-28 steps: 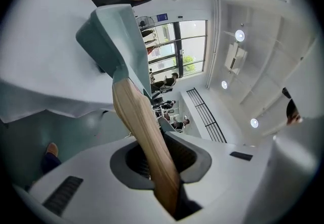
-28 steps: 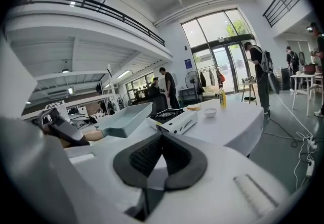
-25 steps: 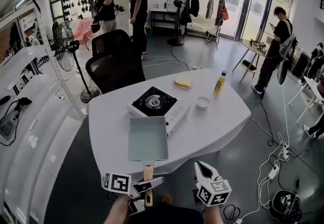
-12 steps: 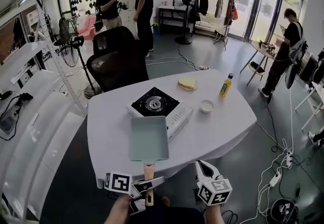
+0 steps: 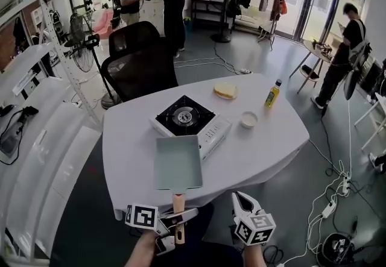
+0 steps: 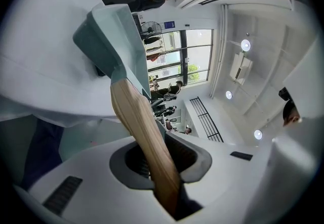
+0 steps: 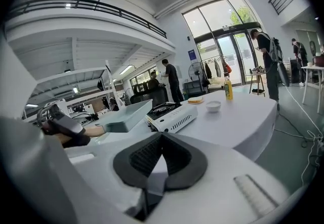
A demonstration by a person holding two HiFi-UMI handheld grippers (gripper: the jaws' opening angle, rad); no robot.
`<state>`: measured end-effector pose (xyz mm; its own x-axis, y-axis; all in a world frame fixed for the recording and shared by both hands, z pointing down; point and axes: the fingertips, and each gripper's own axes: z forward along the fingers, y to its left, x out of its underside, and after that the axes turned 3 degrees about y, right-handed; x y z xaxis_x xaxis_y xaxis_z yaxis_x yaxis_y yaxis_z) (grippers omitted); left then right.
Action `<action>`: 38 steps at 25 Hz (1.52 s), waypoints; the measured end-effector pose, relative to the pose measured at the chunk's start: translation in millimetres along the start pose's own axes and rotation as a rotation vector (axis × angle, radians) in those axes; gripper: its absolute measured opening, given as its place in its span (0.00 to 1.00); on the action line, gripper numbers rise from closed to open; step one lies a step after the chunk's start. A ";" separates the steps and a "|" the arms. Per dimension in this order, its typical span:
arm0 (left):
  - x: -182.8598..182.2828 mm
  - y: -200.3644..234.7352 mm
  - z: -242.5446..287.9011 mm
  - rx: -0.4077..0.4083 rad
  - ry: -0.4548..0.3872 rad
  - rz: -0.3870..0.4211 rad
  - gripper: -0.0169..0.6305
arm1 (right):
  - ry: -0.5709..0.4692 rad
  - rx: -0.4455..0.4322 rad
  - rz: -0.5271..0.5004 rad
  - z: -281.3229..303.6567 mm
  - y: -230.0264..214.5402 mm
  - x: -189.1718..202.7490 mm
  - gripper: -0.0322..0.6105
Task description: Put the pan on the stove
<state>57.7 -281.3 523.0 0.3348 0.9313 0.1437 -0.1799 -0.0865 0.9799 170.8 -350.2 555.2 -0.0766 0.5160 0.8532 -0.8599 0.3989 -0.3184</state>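
- A white, round-cornered desk (image 5: 271, 145) fills the middle of an open workroom with a grey floor, and it carries everything below.
- A black mesh-backed office chair (image 5: 142, 73) stands at the desk's far left corner.
- A white portable gas stove with a black top and a round burner (image 5: 190, 122) sits near the middle of the desk, turned at an angle. Nothing is on its burner.
- A pale teal rectangular pan (image 5: 177, 163) lies level at the near edge of the desk, just near of the stove. Its far edge comes right up to the stove's near side, and its wooden handle (image 5: 178, 207) reaches out past the desk edge towards the person. Whether the pan rests on the desk or is held just above it cannot be told.
- The left hand-held gripper (image 5: 179, 219) is clamped on the wooden handle, with its jaws pressed against either side of the wood.
- The right hand-held gripper (image 5: 241, 201) hangs off the near edge of the desk, to the right of the handle and apart from the pan. Its jaws are together and hold nothing.
- A pale yellow slice of bread (image 5: 225, 90) lies on the far side of the desk, beyond the stove.
- A yellow squeeze bottle with a dark cap (image 5: 272, 94) stands upright at the far right.
- A small round white bowl (image 5: 248, 119) sits just right of the stove.
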 end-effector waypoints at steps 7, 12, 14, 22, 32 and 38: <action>-28.2 2.8 13.7 -0.013 0.005 0.010 0.14 | -0.003 0.010 0.009 17.1 -19.2 -15.9 0.05; -61.4 -1.4 30.4 -0.010 -0.012 0.008 0.14 | 0.008 -0.004 0.000 39.2 -33.0 -37.4 0.05; -76.0 -4.7 36.8 -0.009 -0.021 0.011 0.14 | 0.017 -0.013 -0.009 51.5 -38.9 -49.5 0.05; -139.2 -3.7 54.8 -0.002 -0.056 0.027 0.14 | 0.011 -0.056 -0.059 108.2 -54.5 -101.7 0.05; -209.1 10.5 74.8 -0.014 -0.074 0.014 0.14 | 0.055 -0.067 -0.063 155.5 -76.2 -125.1 0.05; -229.7 23.3 83.6 -0.008 -0.065 0.010 0.14 | 0.085 -0.064 -0.073 177.3 -87.3 -129.2 0.05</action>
<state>53.9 -526.8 524.4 0.3919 0.9056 0.1622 -0.1905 -0.0926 0.9773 166.2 -586.1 546.0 0.0304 0.5452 0.8378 -0.8273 0.4841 -0.2850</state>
